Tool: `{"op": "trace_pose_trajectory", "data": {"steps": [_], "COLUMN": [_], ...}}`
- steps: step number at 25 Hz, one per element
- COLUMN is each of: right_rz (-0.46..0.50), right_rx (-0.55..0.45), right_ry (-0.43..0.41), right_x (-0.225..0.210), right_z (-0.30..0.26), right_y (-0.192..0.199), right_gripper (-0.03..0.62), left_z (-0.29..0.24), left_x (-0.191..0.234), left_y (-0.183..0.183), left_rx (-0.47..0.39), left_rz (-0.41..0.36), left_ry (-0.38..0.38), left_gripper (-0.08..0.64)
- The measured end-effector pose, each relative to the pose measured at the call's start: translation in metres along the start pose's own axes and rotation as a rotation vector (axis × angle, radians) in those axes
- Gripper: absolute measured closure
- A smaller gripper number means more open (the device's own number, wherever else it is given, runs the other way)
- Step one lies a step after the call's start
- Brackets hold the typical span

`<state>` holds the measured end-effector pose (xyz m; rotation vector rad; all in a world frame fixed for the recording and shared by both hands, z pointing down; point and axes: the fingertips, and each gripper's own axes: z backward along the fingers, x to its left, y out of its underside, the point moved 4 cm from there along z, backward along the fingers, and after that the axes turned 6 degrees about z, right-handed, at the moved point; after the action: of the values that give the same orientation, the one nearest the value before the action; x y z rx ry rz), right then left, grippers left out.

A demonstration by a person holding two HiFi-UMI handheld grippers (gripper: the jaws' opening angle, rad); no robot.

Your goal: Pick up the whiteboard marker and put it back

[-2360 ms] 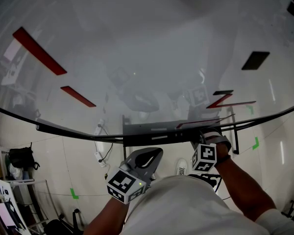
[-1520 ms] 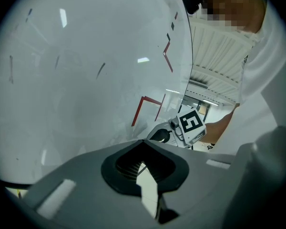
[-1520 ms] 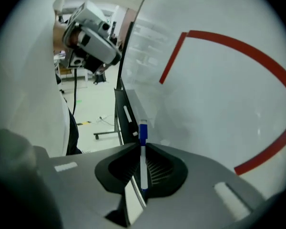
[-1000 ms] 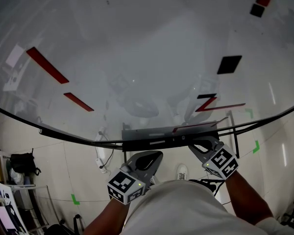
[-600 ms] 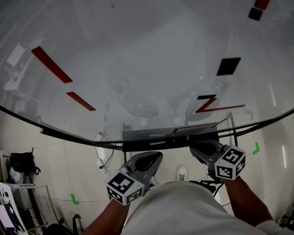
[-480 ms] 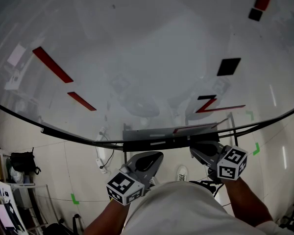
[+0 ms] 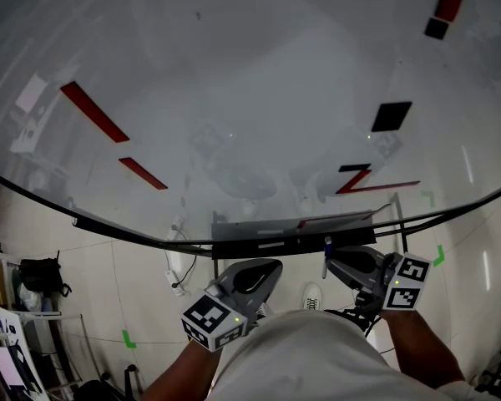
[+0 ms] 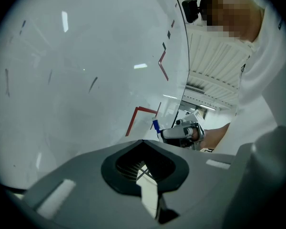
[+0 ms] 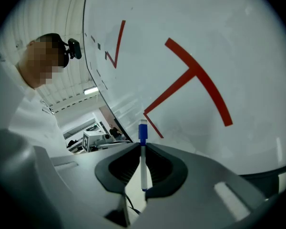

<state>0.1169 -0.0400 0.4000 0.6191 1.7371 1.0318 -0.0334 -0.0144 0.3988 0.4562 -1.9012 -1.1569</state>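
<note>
The whiteboard marker (image 9: 143, 162) is white with a blue cap (image 9: 142, 130). It stands upright between the jaws of my right gripper (image 9: 143, 147), which is shut on it. In the head view my right gripper (image 7: 330, 257) hangs just below the whiteboard's tray (image 7: 267, 245), with the blue cap (image 7: 326, 246) pointing at the tray's right part. My left gripper (image 7: 271, 266) waits lower left of the tray, jaws together with nothing in them. The left gripper view shows its own closed tips (image 8: 143, 144) and, beyond them, the right gripper (image 8: 181, 132) with the cap (image 8: 156, 125).
The whiteboard (image 7: 250, 82) fills the upper view, with red strokes (image 7: 363, 182), red strips (image 7: 93, 112) and a black magnet (image 7: 391, 116). Below are the stand's legs, cables (image 7: 177, 266), a white shoe (image 7: 311, 295), a black bag (image 7: 35, 271) and green tape (image 7: 128, 338).
My right gripper has drawn back from the tray, down and to the right, turning its marker cube outward, with the marker in its jaws. The left gripper has barely moved.
</note>
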Motion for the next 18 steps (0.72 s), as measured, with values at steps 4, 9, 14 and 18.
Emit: {"op": "trace_pose_trajectory", "data": {"steps": [4,9,14,18], "right_rz": [0.023,0.040,0.056,0.065], "right_rx": [-0.035,-0.109,-0.128,-0.114], "right_ry": [-0.030,-0.089,-0.110,-0.109], "right_x": [0.010,0.023,0.027,0.028], "right_z": [0.005,0.010,0.009,0.008], "right_y": [-0.009,-0.024,-0.027,-0.025], "right_gripper": [0.558,0.558,0.557,0.557], "left_z": [0.002,0.003,0.004,0.006], "left_x": [-0.007,-0.016,-0.022,-0.028], "left_y": [-0.005,-0.015,-0.020,-0.023], "left_rx": [-0.012,-0.037,-0.053,-0.072], "left_rz": [-0.016,-0.045,-0.062,-0.057], "left_ry": [0.032,0.084,0.112,0.141], "left_gripper": [0.543,0.543,0.543,0.543]}}
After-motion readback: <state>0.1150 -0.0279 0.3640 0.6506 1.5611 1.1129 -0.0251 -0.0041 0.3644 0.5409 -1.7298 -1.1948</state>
